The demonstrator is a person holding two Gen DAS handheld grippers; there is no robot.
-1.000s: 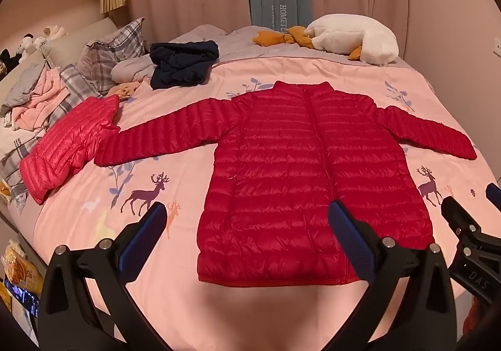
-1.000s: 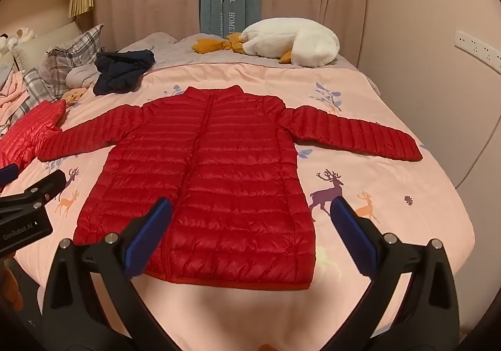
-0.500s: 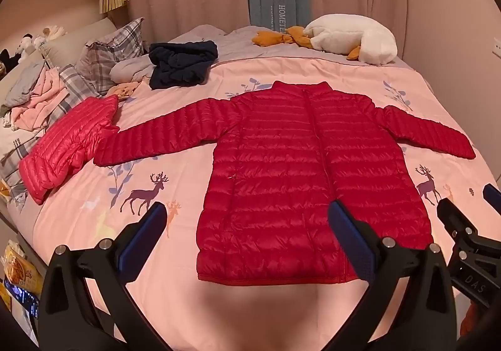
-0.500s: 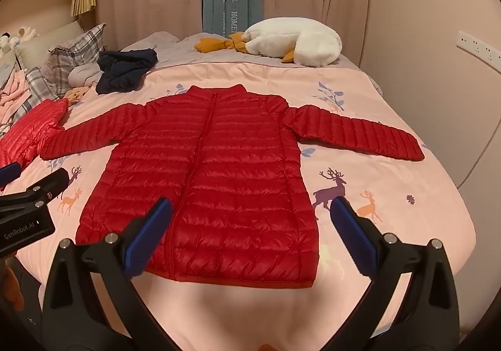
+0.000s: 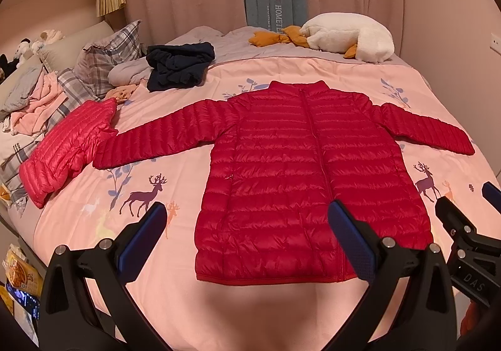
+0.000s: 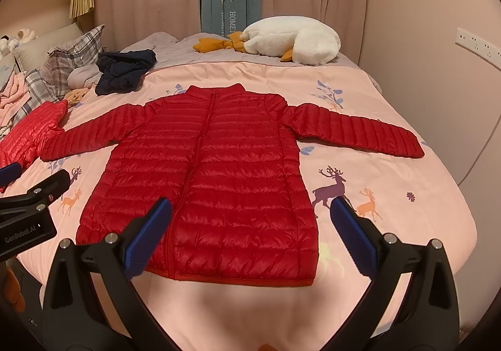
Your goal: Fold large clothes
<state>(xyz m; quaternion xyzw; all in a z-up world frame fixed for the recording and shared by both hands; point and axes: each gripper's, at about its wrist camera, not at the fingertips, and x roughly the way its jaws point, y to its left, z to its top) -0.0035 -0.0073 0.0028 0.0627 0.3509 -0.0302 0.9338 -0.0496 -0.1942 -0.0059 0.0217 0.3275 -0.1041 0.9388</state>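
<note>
Quilted red puffer jacket (image 5: pixel 310 182) lies flat, sleeves spread; left claw (image 5: pixel 247 241) and right claw (image 6: pixel 250 233) gape wide.

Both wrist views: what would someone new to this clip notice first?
The red puffer jacket dominates, laid flat and zipped at the middle of the pink deer-print bedspread, both sleeves spread wide. Both open grippers, left gripper and right gripper, hover at its hem, holding nothing. After that, the white plush goose at the far edge by the curtains, and a second, brighter red puffer jacket crumpled at the left.
</note>
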